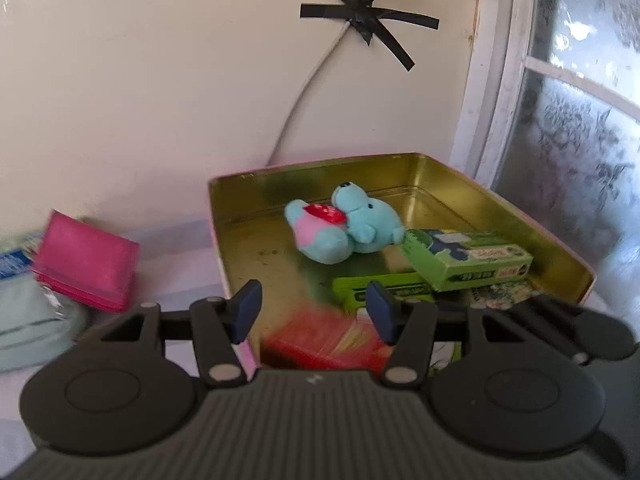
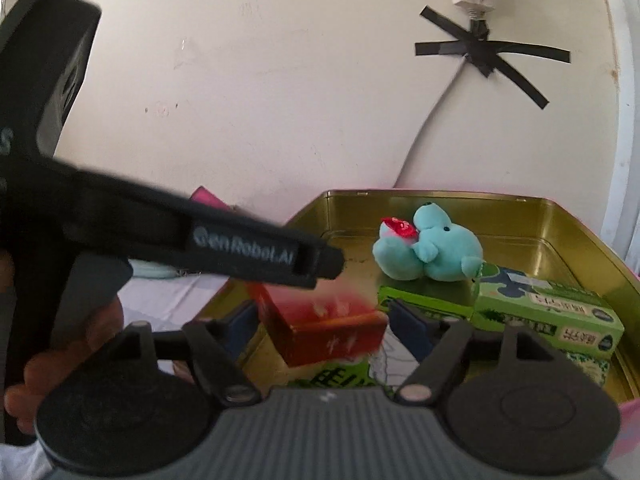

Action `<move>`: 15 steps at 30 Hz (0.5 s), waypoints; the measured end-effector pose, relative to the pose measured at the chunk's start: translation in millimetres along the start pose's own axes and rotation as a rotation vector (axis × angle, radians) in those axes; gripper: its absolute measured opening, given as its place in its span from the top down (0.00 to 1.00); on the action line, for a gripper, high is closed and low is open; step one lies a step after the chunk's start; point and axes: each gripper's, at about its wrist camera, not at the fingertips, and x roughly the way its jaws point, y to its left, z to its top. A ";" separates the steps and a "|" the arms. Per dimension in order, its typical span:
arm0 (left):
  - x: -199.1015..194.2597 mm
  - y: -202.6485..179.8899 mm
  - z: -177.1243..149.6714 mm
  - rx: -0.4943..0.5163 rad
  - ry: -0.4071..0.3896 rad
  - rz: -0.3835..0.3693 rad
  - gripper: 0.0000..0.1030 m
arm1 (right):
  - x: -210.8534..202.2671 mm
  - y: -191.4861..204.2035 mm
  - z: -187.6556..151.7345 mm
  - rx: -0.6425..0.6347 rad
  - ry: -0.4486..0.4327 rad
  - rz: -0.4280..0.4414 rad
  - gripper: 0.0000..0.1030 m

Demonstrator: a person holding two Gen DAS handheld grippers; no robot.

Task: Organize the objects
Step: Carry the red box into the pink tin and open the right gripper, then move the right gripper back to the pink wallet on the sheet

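Observation:
A gold tin box [image 1: 256, 248] [image 2: 580, 236] holds a teal plush toy [image 1: 352, 224] [image 2: 436, 252], green boxes [image 1: 468, 258] [image 2: 552, 308] and a red box [image 1: 324, 340] [image 2: 324, 324]. My left gripper [image 1: 314, 310] is open, its fingers spread above the red box without touching it. My right gripper [image 2: 326, 326] is open too, its blue pads either side of the red box with gaps showing. The left gripper's black body [image 2: 256, 244] crosses the right wrist view just above the red box.
A pink wallet-like pack [image 1: 86, 262] and a pale green cloth [image 1: 28, 320] lie left of the tin on a white cloth. A wall with a taped cable [image 1: 360, 20] stands behind. A window frame [image 1: 504, 80] is on the right.

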 end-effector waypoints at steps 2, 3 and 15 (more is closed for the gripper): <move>-10.8 -6.0 -1.3 0.029 -0.023 0.020 0.40 | -10.1 -2.2 -1.0 0.018 -0.020 -0.001 0.24; -15.2 -8.0 -1.0 0.036 -0.029 0.029 0.40 | -16.2 -2.5 -2.1 0.026 -0.030 -0.004 0.24; -81.3 -25.3 -25.9 0.047 -0.060 0.063 0.40 | -100.9 -9.0 -40.8 0.203 -0.125 -0.059 0.24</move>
